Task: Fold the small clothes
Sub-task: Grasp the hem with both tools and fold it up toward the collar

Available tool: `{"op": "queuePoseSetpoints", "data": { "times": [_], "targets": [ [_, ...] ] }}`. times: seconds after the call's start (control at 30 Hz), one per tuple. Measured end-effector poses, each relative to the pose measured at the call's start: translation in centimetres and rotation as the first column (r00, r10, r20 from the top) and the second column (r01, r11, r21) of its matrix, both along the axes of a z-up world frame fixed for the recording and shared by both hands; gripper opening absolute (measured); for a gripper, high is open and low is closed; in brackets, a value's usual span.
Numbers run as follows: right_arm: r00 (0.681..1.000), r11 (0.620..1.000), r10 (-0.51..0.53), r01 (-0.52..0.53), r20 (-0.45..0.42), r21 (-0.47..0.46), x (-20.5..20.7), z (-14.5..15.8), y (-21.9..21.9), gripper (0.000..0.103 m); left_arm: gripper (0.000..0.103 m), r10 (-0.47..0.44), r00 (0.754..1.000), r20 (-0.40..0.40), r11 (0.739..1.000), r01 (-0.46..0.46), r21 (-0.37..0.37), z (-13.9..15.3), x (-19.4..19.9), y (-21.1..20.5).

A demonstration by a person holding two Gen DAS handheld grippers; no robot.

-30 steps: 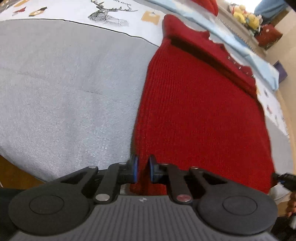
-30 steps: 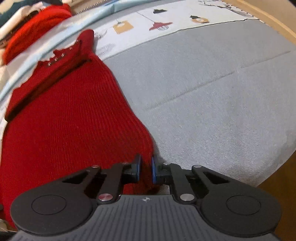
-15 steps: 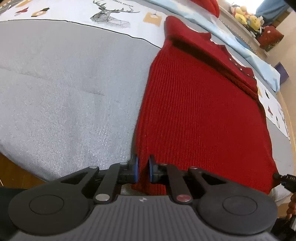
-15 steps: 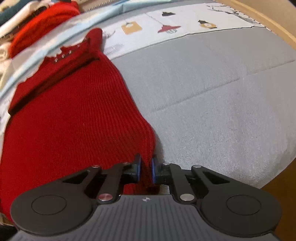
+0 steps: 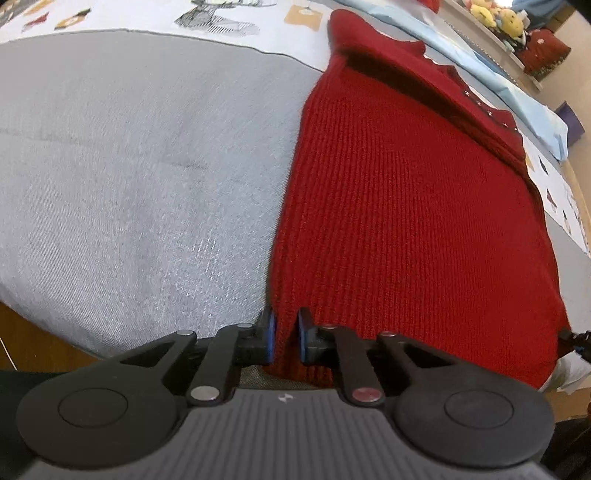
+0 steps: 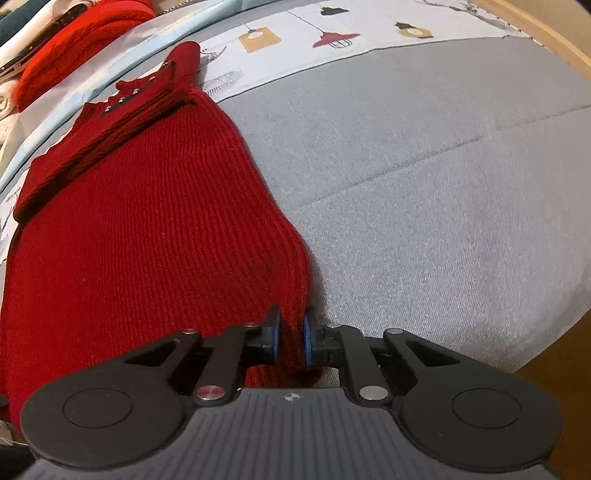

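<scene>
Two near corners of a red ribbed knit garment point(image 5: 406, 206) spread flat on a grey woven bed cover point(image 5: 140, 155) are pinched; the left gripper point(image 5: 283, 334) is clamped nearly closed on one, the right gripper point(image 6: 290, 338) likewise on the other. Each pinched hem edge is hidden behind the gripper bodies; the garment's far end is partly folded over itself.

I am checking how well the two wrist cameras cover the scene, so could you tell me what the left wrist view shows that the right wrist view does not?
Only the left wrist view shows the left gripper shut on the red sweater's near left corner, and yellow soft toys at the top right.

Only the right wrist view shows the right gripper shut on the near right corner, and a folded red garment at the top left.

Both show the sweater lying flat on the grey cover, with the printed sheet beyond it.
</scene>
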State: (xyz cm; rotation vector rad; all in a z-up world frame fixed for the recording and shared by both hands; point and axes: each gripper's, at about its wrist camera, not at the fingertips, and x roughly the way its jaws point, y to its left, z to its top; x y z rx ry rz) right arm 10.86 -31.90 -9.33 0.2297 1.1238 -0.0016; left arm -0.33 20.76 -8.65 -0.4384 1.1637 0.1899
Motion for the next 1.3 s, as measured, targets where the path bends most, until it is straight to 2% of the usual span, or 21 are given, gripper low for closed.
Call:
{"op": "queuePoseSetpoints", "data": {
  "times": [0.17,0.3,0.37,0.4,0.57,0.63,0.7,0.87,0.93,1.03,1.2,1.3],
  "targets": [
    [0.999,1.0,-0.007,0.006,0.047,0.027,-0.5,0.9,-0.3,0.011,0.012,-0.003,1.0,0.015,1.0,0.003,0.008,0.7,-0.8,-0.3],
    [0.999,1.0,-0.004,0.003,0.04,0.024,-0.7,0.8,-0.3,0.011,0.015,-0.014,1.0,-0.004,1.0,0.014,0.007,0.5,-1.0,-0.5],
    [1.0,1.0,0.005,-0.005,0.009,0.002,-0.6,0.3,0.0,0.016,0.023,-0.009,1.0,-0.022,1.0,0.009,0.007,0.3,-0.9,-0.4],
    [1.0,1.0,0.008,-0.008,-0.013,-0.03,-0.6,0.0,0.2,0.027,0.023,-0.006,1.0,-0.026,1.0,0.006,0.003,0.2,-0.9,-0.3],
    [0.999,0.997,0.04,-0.042,-0.03,-0.07,-0.4,-0.3,1.0,0.029,0.023,-0.007,1.0,-0.028,1.0,0.007,-0.002,0.1,-0.9,-0.1],
    [0.998,0.996,0.05,-0.052,-0.028,-0.071,-0.3,-0.3,1.1,0.023,0.022,-0.018,0.999,-0.027,1.0,0.018,0.009,0.1,-0.8,-0.3],
    [0.998,0.996,0.064,-0.065,-0.022,-0.064,-0.3,-0.3,1.2,0.015,0.014,-0.031,0.999,-0.017,0.999,0.032,0.023,0.2,-0.9,-0.6],
    [0.998,0.998,0.057,-0.055,0.032,-0.037,-0.8,0.7,0.8,0.011,0.01,-0.067,0.998,0.016,0.995,0.065,0.069,1.6,-1.3,-1.4],
    [0.995,0.999,0.049,-0.049,0.083,-0.003,-1.4,1.8,0.5,0.011,0.009,-0.093,0.995,0.046,0.994,0.089,0.069,3.0,-1.5,-1.6],
    [0.984,0.996,0.056,-0.068,0.171,0.062,-2.3,4.4,0.0,0.011,0.009,-0.129,0.983,0.131,0.991,0.123,0.051,6.7,-1.8,-1.1],
    [0.954,0.969,0.039,-0.109,0.296,0.222,-3.8,10.0,-1.9,0.01,0.005,-0.196,0.943,0.269,0.981,0.189,0.054,13.9,-4.2,-0.3],
    [0.928,0.96,0.042,-0.14,0.37,0.242,-5.6,13.2,-2.0,0.009,0.005,-0.226,0.92,0.319,0.974,0.217,0.064,17.6,-6.8,0.4]
  ]
}}
